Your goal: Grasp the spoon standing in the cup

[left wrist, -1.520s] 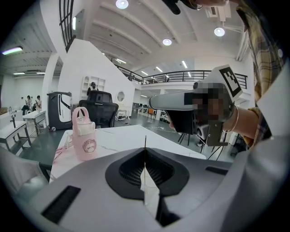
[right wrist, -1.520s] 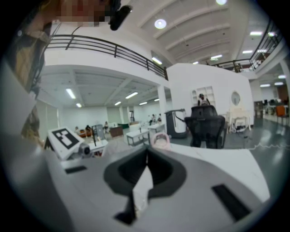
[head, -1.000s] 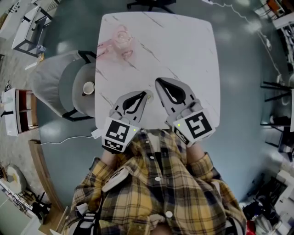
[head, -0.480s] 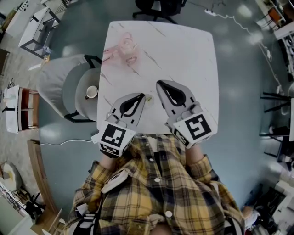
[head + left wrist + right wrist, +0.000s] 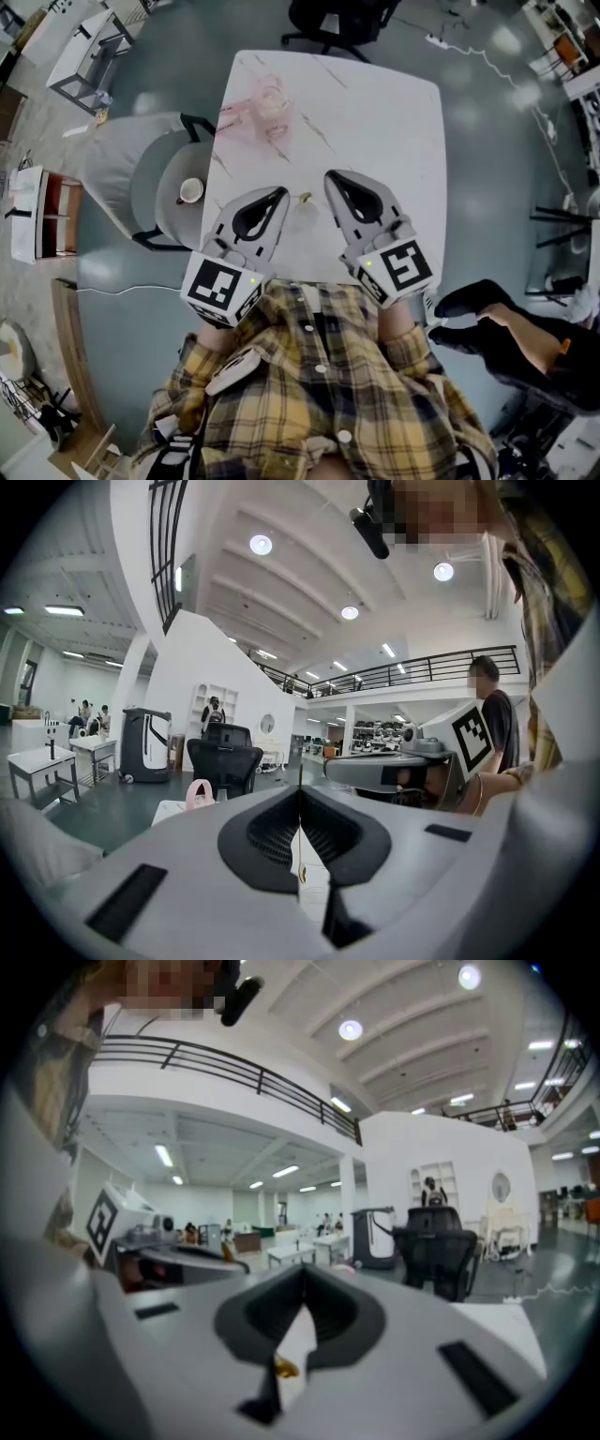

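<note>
Head view sets spoon (image 5: 305, 198) beside left gripper (image 5: 282, 191); left gripper view overlaps them.

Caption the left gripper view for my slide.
Left tool shut on the thin spoon, over the white table, black office chair beyond.

Left gripper (image 5: 279, 193): held forward at the person's left, pointed slightly below level, jaws brought fully together. Right gripper (image 5: 331, 176): held alongside, near the left one but apart from it, pointed slightly below level, jaws likewise closed.
</note>
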Demonstrator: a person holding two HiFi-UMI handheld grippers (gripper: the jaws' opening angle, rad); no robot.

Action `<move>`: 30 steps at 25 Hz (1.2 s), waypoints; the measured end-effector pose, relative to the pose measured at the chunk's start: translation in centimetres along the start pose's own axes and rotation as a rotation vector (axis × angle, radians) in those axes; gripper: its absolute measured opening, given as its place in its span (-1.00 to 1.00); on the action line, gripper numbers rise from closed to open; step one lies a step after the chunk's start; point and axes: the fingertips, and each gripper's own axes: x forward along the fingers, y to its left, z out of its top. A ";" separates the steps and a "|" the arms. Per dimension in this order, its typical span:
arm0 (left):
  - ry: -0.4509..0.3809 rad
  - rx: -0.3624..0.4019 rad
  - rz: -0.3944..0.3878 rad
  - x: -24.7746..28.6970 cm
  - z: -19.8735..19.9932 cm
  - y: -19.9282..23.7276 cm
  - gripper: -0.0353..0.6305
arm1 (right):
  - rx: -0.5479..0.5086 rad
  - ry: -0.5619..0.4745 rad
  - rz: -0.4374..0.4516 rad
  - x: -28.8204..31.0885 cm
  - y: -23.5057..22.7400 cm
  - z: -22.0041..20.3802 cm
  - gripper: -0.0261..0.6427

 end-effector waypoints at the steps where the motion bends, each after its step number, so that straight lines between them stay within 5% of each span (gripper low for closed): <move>1: -0.006 0.003 0.010 0.0 0.2 0.2 -0.84 | -0.002 0.002 0.003 0.1 0.0 0.0 -0.83; 30: -0.103 0.000 0.157 -0.6 3.7 5.5 -0.84 | -0.042 0.056 0.082 2.9 0.4 0.0 -0.83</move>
